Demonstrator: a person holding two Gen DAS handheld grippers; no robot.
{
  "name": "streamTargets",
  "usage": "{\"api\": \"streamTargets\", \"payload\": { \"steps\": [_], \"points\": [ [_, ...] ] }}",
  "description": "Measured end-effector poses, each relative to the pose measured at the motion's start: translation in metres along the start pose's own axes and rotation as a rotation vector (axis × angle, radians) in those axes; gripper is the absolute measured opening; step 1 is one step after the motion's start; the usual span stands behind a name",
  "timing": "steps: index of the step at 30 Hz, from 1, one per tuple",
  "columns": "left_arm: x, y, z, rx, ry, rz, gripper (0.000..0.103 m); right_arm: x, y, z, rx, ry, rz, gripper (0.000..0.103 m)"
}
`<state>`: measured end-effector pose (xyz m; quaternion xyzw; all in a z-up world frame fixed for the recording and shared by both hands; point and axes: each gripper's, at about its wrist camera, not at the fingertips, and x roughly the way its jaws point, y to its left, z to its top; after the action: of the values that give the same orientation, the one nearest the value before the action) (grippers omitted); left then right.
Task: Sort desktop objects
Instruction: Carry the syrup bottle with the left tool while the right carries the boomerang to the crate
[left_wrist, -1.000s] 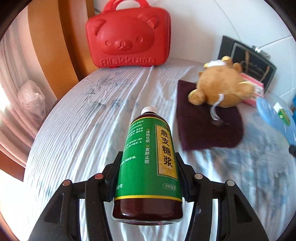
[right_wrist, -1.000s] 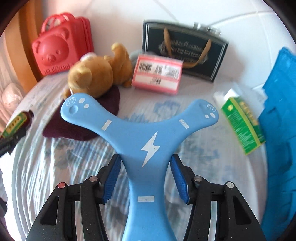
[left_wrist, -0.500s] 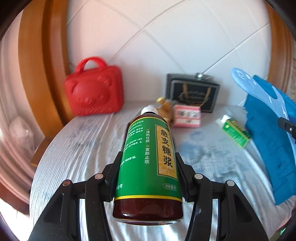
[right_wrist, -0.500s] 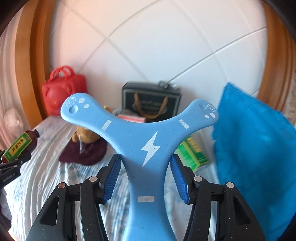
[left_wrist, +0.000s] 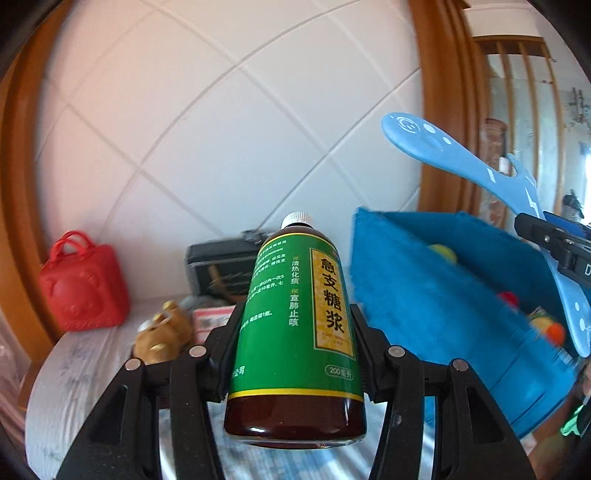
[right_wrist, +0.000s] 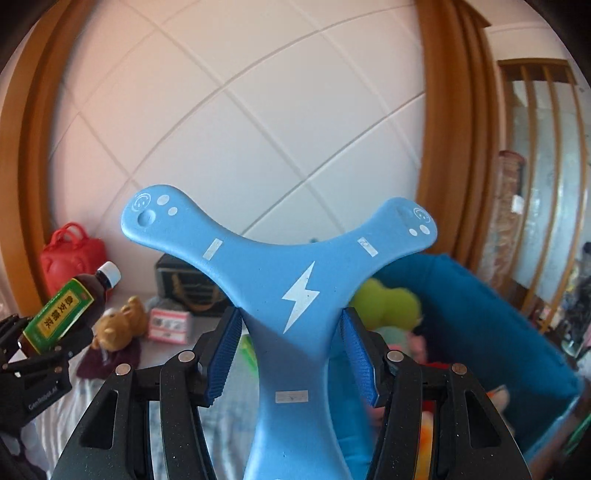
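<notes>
Currently the left tongs (left_wrist: 295, 332) pinch a syrup bottle (left_wrist: 299, 332) by its green-labelled body, one pad on each side. Its long axis runs along the fingers: the brown base sits near the camera and the white cap (left_wrist: 297, 219) points to the far side, toward the tiled wall (left_wrist: 221, 129). In the right wrist view the bottle (right_wrist: 62, 312) shows at the left edge, tilted, cap up and to the right.

The right tongs (right_wrist: 291, 343) pinch a blue three-armed boomerang (right_wrist: 295, 288) by one arm, the blue pads (right_wrist: 225, 354) pressing on both edges of it. That arm runs along the fingers; the other two arms spread left and right at the far end, flat face with a white lightning mark turned to the camera. In the left wrist view the boomerang (left_wrist: 461, 162) stands to the right, above a blue bin (left_wrist: 443, 295).

Both things are held in the air above a bed (left_wrist: 85, 369) with a pale sheet. Far on the bed lie a red bear case (left_wrist: 83, 291), a plush bear (left_wrist: 162, 336), a pink box (right_wrist: 170, 325) and a black bag (left_wrist: 221, 269). The bin stands to the right, with soft toys inside, blurred.
</notes>
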<state>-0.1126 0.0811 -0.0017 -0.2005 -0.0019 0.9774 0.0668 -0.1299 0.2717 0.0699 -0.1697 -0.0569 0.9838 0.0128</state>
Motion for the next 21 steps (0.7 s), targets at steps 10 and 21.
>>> {"api": "streamTargets", "payload": {
  "steps": [10,21],
  "points": [
    [0.008,-0.168,0.058,0.053,-0.033,-0.115,0.051,-0.004,-0.143,0.0,0.038,-0.016,-0.147,0.055],
    [0.031,-0.282,0.059,0.176,0.061,-0.131,0.051,0.039,-0.231,-0.034,0.033,0.109,-0.13,0.055]
  ]
}}
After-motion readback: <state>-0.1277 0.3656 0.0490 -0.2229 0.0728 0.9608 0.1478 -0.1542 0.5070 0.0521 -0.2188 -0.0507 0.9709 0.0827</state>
